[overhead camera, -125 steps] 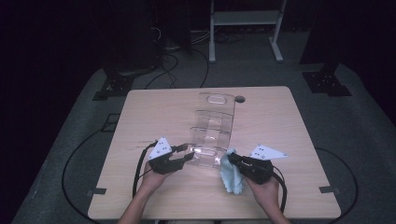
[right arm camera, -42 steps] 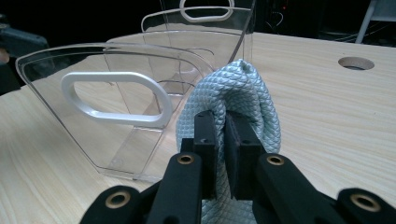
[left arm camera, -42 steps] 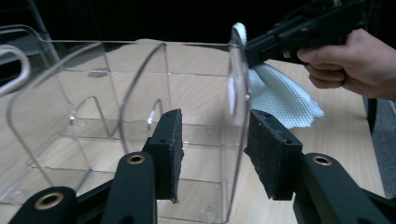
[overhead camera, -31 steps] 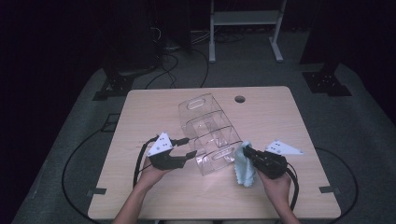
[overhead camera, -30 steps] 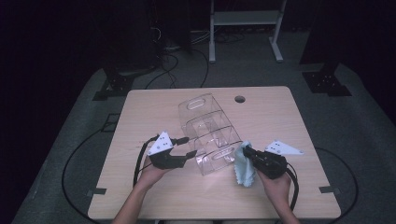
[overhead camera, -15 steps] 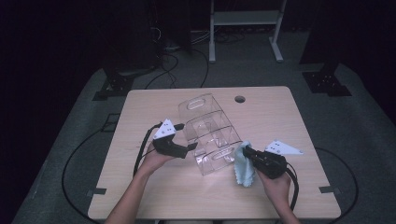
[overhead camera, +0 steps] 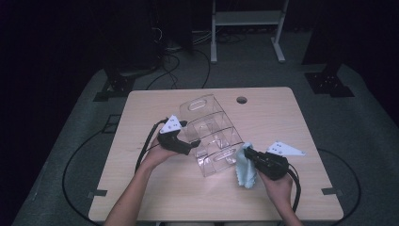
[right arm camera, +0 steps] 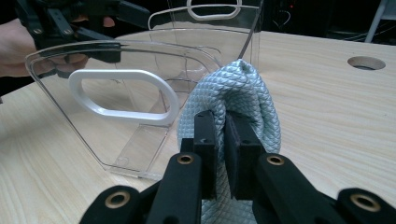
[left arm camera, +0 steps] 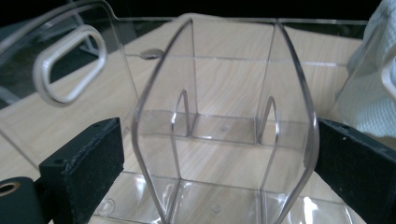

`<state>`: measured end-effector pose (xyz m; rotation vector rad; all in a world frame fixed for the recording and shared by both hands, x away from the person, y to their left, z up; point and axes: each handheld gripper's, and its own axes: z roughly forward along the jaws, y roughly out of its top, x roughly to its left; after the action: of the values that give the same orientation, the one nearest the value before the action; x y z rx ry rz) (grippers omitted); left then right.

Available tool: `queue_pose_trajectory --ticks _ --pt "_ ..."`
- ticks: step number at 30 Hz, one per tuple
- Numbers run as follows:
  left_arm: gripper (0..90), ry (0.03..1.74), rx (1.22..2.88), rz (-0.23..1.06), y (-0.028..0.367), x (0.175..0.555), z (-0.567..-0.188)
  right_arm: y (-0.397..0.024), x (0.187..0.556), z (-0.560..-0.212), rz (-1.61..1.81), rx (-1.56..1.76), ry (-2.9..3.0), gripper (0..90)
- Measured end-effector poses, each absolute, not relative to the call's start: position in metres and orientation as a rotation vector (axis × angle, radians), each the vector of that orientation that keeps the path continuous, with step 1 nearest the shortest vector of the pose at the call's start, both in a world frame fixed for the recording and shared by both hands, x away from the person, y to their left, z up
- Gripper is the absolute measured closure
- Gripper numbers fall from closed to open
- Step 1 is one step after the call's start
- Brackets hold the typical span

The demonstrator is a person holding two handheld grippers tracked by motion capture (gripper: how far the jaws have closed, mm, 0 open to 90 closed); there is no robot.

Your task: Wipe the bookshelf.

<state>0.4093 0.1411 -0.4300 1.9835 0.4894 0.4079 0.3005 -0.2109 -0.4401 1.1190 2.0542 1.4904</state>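
Organizer (overhead camera: 211, 134), a clear plastic one with dividers, lies at the centre of the high view, and wiping it looks like the job in hand. Left gripper (overhead camera: 188, 145) sits at the organizer's left edge in that frame; its jaws have just been opening and now stand spread, with a curved divider (left arm camera: 224, 121) between them but no pad pressing on it (a regrip, I judge, not a letting go). Right gripper (overhead camera: 249, 154), lower right of centre, has its jaws pressed together on a pale blue cloth (overhead camera: 245, 168), which hangs just beside the organizer's near end wall.

Next move, as I read it: the left jaws need to close on a wall or divider to steady the organizer, then the cloth can be rubbed over the plastic.

The left gripper view gives the gap between pads and divider, too small to read from above. The right gripper view shows the cloth (right arm camera: 243, 107) bunched between the pads, against the wall beside its white-rimmed handle slot (right arm camera: 121, 95). The high view alone places both hands on the table (overhead camera: 155, 207).
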Motion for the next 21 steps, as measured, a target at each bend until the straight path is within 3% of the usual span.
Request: queue_pose_trajectory --ticks 12,21 --pt "6.4 0.487 1.996 0.378 0.132 0.416 -0.434 -0.211 0.303 -0.441 1.507 1.106 2.062 83.2" --pt "9.2 0.533 1.960 0.386 0.138 0.394 -0.435 -0.212 0.303 -0.441 1.523 1.100 2.063 83.2"
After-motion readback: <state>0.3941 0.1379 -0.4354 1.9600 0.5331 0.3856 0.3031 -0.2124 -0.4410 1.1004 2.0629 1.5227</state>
